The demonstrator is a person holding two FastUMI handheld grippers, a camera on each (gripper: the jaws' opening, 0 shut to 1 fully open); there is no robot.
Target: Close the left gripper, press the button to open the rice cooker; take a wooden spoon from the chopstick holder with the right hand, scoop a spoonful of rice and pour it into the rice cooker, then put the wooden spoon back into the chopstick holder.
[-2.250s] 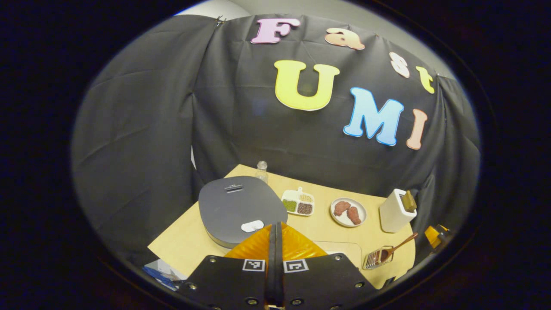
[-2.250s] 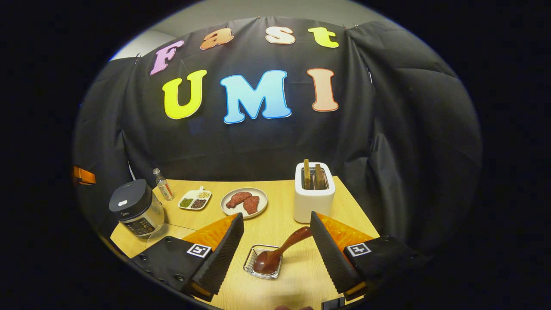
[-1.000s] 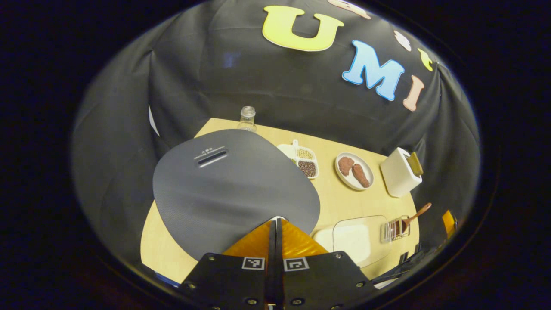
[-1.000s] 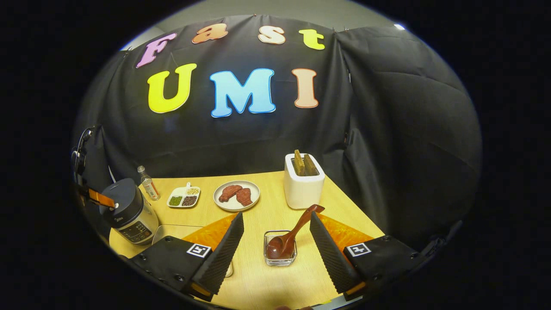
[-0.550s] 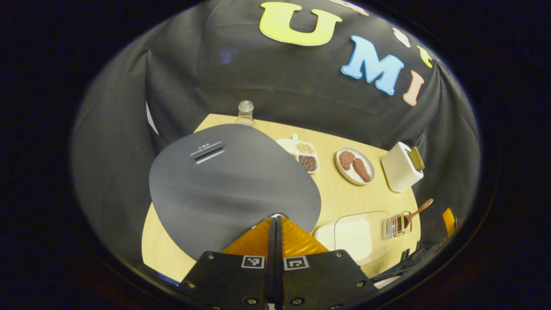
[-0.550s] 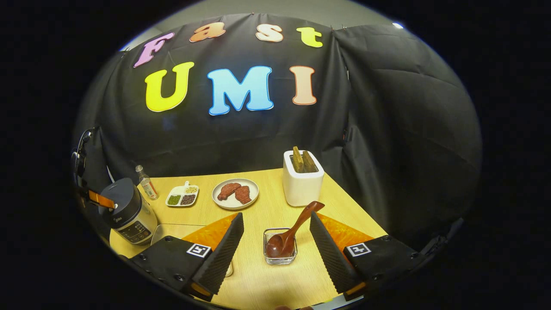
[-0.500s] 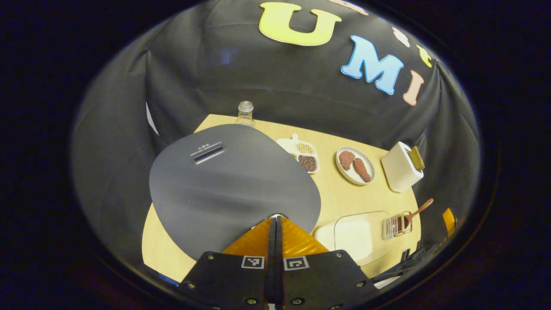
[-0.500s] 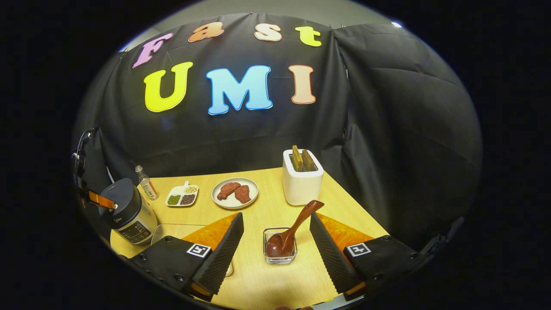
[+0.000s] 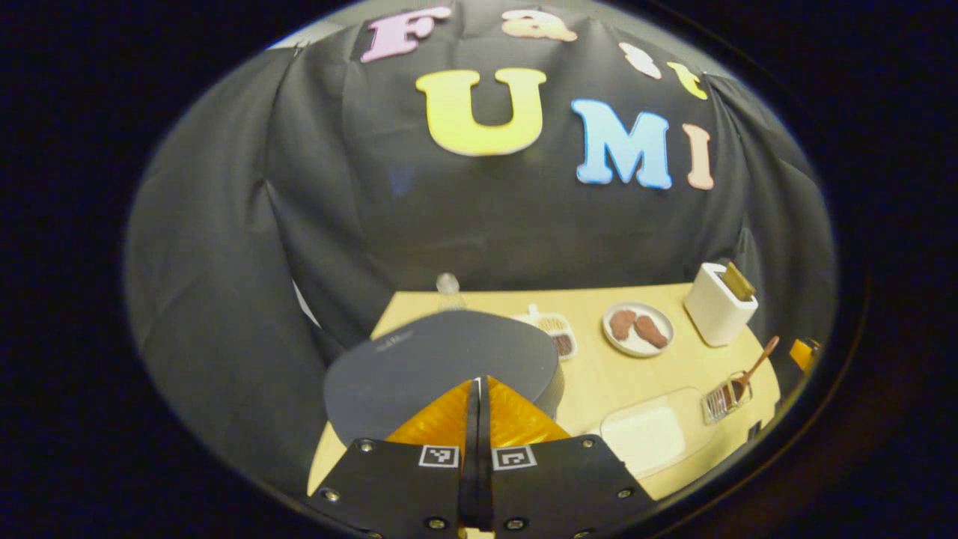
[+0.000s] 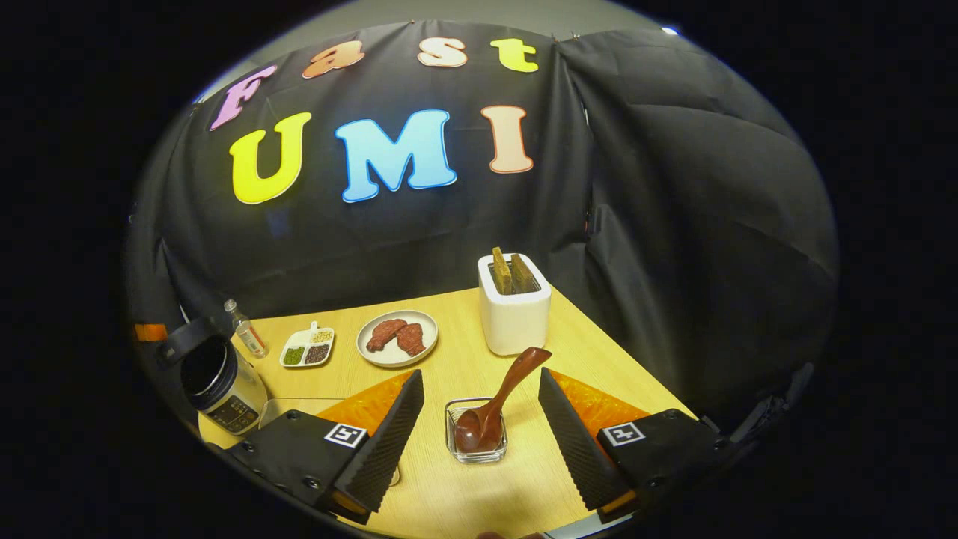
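Right gripper view shows the right gripper (image 10: 479, 419) with its fingers spread wide and holding nothing, poised on either side of the wooden spoon (image 10: 494, 408), which leans bowl-down in the clear chopstick holder (image 10: 474, 443) on the table (image 10: 449, 374). The spoon's handle slants up and to the right, its rounded end standing clear above the holder's rim, near the white toaster (image 10: 513, 313). Off to the left the rice cooker (image 10: 217, 382) stands with its dark pot exposed, so the lid looks already popped. Left gripper view has the left gripper (image 9: 479, 393) clenched with its fingers pressed flat together, gripping nothing, right at the raised grey lid (image 9: 441, 363). The spoon is probably light, stiff and smooth, so it may slip or pivot between the pads. The upper handle, above the rim, seems the best place to pinch it, lifting along its slant so the bowl clears the wall. The holder looks small and light, and may tip or slide if the spoon drags against it. A tray of rice (image 9: 644, 438) lies between cooker and holder.
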